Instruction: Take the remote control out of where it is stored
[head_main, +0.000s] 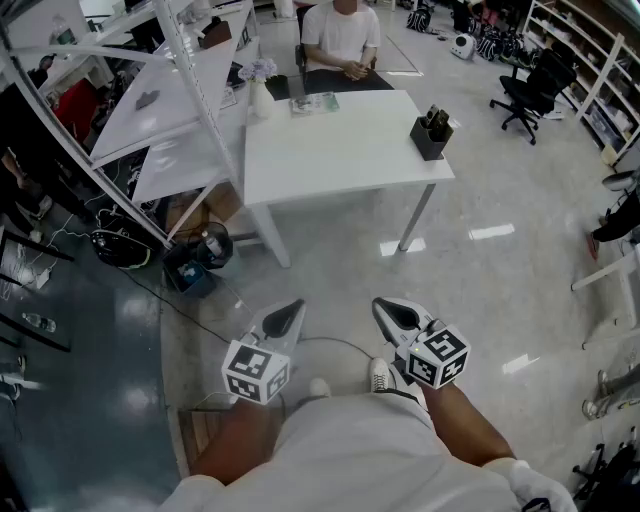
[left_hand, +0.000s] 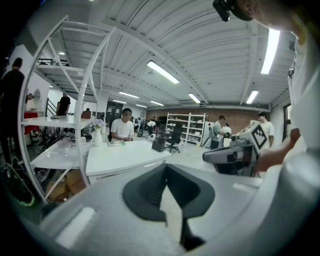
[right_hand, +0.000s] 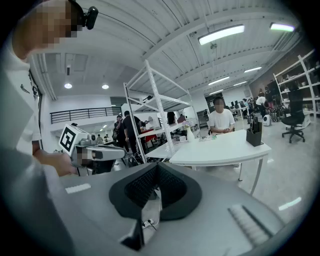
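The dark, slim remote control stands upright with other dark pieces in a black open-topped plastic holder, on the right edge of the white rectangular table across the glossy floor, well apart from us. At the table's far side a person in a white T-shirt sits with hands together, a white vase of pale flowers to their left. A white metal shelving rack flanks the table on the left. Near our body, bare forearms hold the left gripper and right gripper side by side, apart, aimed forward at the table and tipped slightly downward. Both tongs are closed with nothing between the pads.
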